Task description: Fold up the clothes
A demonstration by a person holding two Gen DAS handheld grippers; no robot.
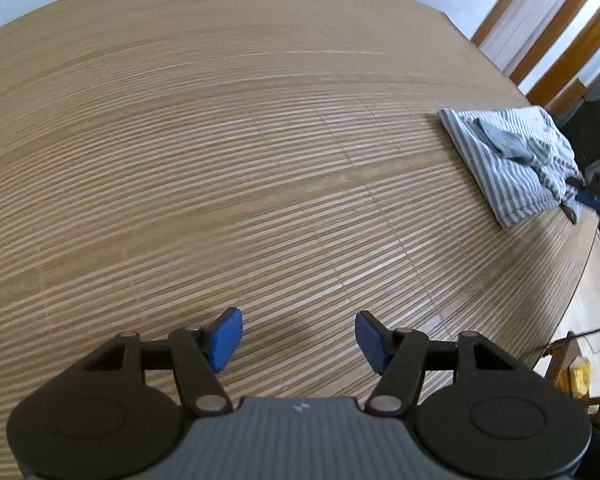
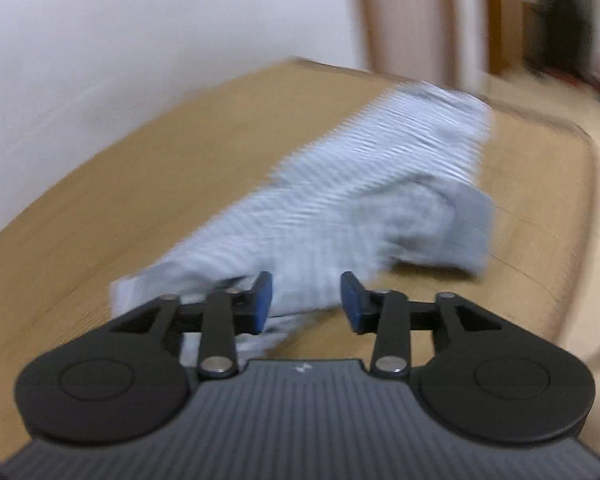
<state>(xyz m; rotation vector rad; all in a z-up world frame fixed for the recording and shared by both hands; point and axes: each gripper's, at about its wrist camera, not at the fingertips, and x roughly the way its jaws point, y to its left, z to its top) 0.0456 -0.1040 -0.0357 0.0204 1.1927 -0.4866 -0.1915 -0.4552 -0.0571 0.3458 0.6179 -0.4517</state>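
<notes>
A grey-and-white striped garment (image 1: 508,160) lies folded on the slatted wooden table (image 1: 220,160) at its far right. My left gripper (image 1: 299,338) is open and empty over bare table, well away from the garment. The right gripper (image 1: 584,194) shows at the garment's near right edge in the left wrist view. In the blurred right wrist view the striped garment (image 2: 360,200) lies just ahead of my right gripper (image 2: 306,300), which is open, its blue pads (image 2: 262,300) at the cloth's near edge, holding nothing.
The table's right edge (image 1: 580,280) curves close to the garment. Wooden door frames (image 1: 540,20) and dark furniture (image 1: 596,120) stand beyond it. A white wall (image 2: 140,60) lies behind the table.
</notes>
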